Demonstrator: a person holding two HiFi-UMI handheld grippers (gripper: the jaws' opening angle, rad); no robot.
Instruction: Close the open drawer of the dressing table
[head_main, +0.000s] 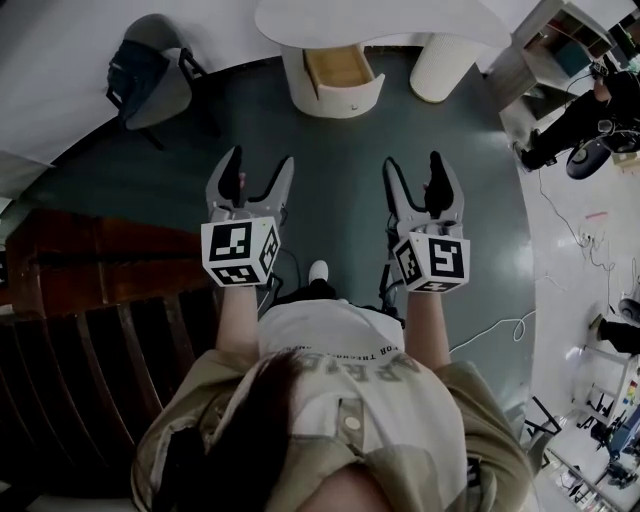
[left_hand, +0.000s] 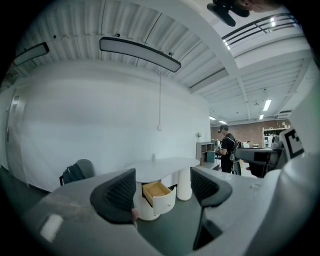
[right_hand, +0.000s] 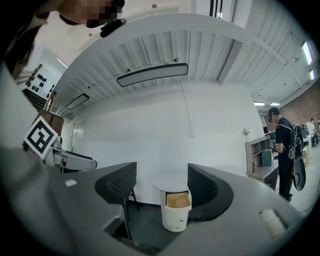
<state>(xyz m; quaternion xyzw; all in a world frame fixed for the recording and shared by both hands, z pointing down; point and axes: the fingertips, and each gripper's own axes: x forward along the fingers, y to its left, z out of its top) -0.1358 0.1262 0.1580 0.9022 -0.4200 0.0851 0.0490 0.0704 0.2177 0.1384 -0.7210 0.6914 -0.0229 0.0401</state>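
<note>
Dark floor (head_main: 340, 190) lies ahead of me. The jaws of my left gripper (head_main: 260, 168) and right gripper (head_main: 413, 172) stand apart, holding nothing. The drawer (head_main: 338, 68) projects open from the dressing table (head_main: 390, 22), well apart from both. I judge the step in hand to be the approach; the next move calls for advancing and pressing the drawer front.

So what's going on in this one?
A person stands back from the white dressing table, holding the left gripper and the right gripper out in front. Both are open and empty. The table's wood-lined drawer is pulled out, and nothing touches it yet.
</note>
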